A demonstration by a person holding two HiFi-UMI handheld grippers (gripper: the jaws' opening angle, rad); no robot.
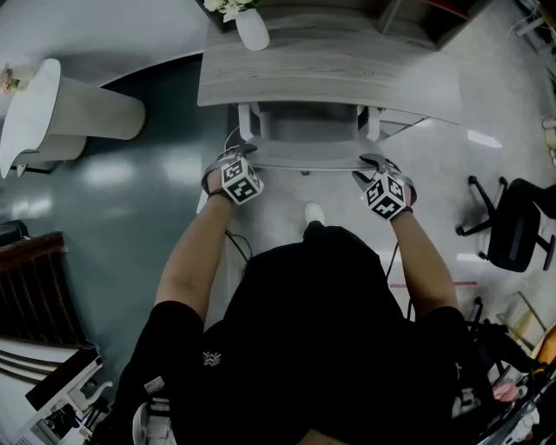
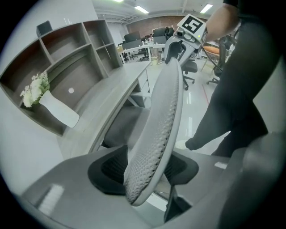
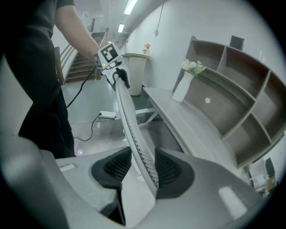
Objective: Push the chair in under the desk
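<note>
- At the desk [image 1: 330, 78], on its near side, the chair [image 1: 308, 122] is already mostly in: the seat sits under the desktop and only the backrest [image 1: 304, 161] pokes out past the desk's front edge.
- The left gripper [image 1: 233, 158] is on the backrest's top edge at its left end, just off the desk's front edge. Its jaws stand wide, the mesh backrest fills the gap between them, and both pads look pressed up against it, so it's got hold of the chair.
- The right gripper [image 1: 373, 167] is on the same top edge at the right end, also just off the desk. Its jaws are well apart with the thin edge of the backrest running between them. The edge lies against one pad and a sliver of floor shows next to the other, so it straddles the backrest and isn't clamped on it.
- A white vase [image 1: 253, 30] with white flowers [image 1: 228, 7] stands on the desk near its far left corner, and a shelf unit [image 2: 76, 58] sits along the desk's back.
- The person's shoe [image 1: 314, 211] is on the floor just short of the backrest.
- A white round stand [image 1: 52, 113] sits well left of the desk, and a black office chair [image 1: 517, 226] well off to its right.
</note>
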